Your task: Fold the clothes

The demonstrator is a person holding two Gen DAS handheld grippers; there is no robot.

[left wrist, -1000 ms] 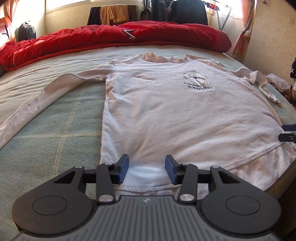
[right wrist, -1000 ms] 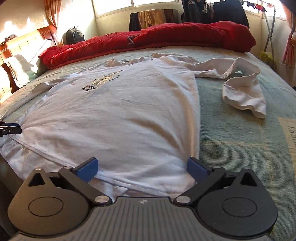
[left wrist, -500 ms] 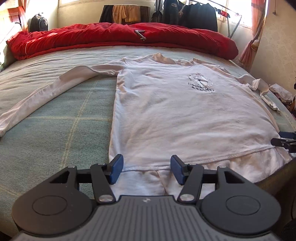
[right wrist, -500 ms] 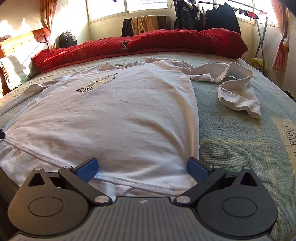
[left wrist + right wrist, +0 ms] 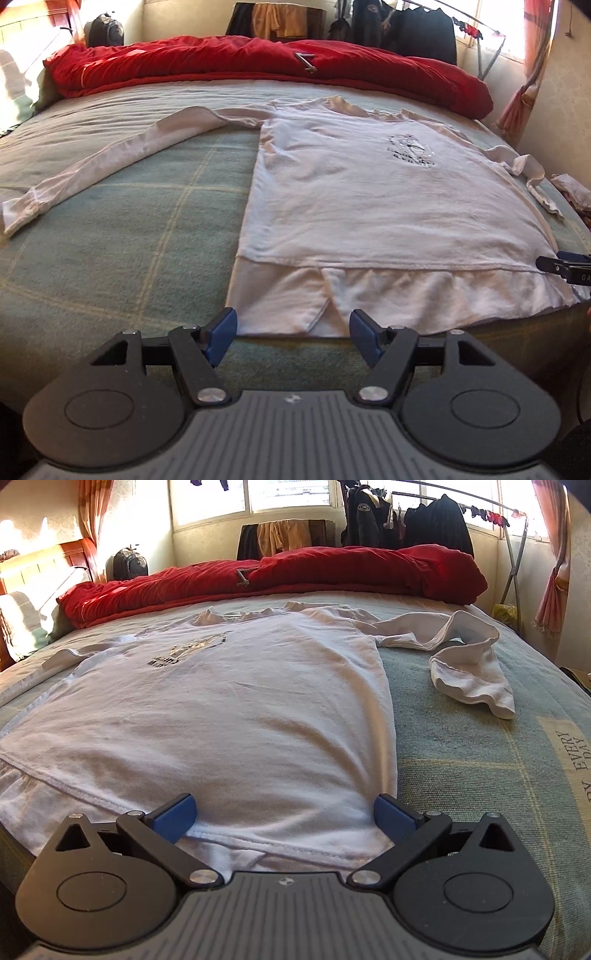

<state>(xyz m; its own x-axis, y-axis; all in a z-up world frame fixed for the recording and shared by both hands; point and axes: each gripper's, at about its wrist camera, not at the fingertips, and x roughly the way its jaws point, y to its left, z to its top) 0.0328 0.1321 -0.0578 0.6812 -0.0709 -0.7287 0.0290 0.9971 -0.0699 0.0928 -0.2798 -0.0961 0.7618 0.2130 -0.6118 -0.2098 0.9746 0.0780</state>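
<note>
Left claw (image 5: 293, 334) pulled back off shirt (image 5: 388, 206) hem, opening.

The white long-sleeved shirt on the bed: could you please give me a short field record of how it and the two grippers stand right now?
garment: white long-sleeved shirt, spread flat, print up
surface: green checked bedspread
sleeve one: stretched out straight
sleeve two: bunched and doubled over
hem: front layer short of back layer at the bed's near edge
left gripper: fingers opening, nothing pinched, just off the hem
right gripper: fingers wide open over the hem corner
background: red duvet
</note>
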